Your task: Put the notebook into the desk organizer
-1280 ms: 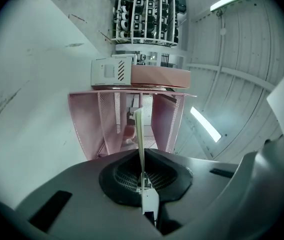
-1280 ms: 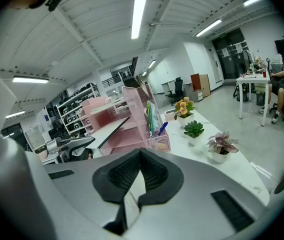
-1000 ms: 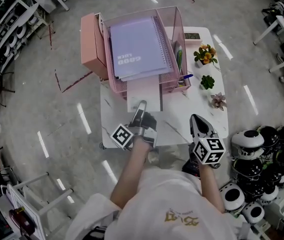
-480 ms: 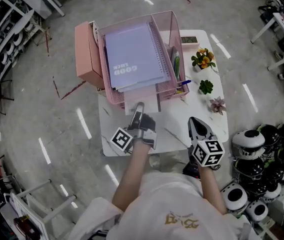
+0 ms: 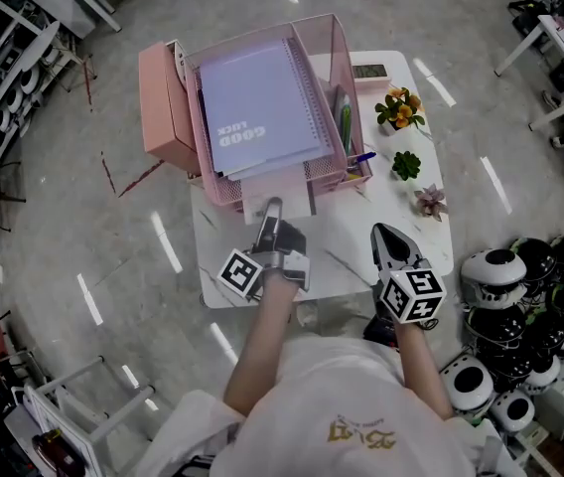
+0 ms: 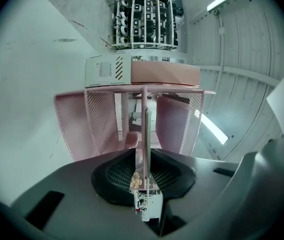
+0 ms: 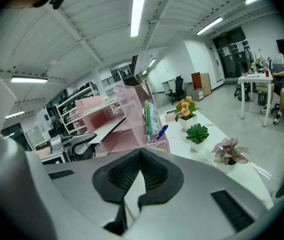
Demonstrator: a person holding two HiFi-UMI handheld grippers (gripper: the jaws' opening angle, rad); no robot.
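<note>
Head view, with both gripper views. The left gripper (image 5: 272,209) points level at the front of the pink mesh desk organizer (image 5: 327,170). A thin pale notebook (image 5: 280,187) lies between its fingers. The far part of the notebook has gone into the lower tier, beneath the upper tray. The near end still juts out over the white desk (image 5: 361,237).

In the left gripper view the notebook (image 6: 145,131) shows edge-on between the fingers, running into the mesh (image 6: 102,124). The fingers have just been opening. They now stand narrowly apart, with the cover slack between the pads rather than pinched. This reads as the release: the notebook appears to rest on the organizer itself, and the placing is nearly done. A short push on the protruding end may still be needed to seat it fully.

The right gripper (image 5: 389,238) hangs over the near right of the desk, well apart from the organizer. Its fingers are closed together on nothing.

A lavender spiral notebook (image 5: 257,97) already fills the upper tray, and pens (image 5: 345,117) stand in the side compartment. Three small potted plants (image 5: 406,164) line the right edge of the desk.
</note>
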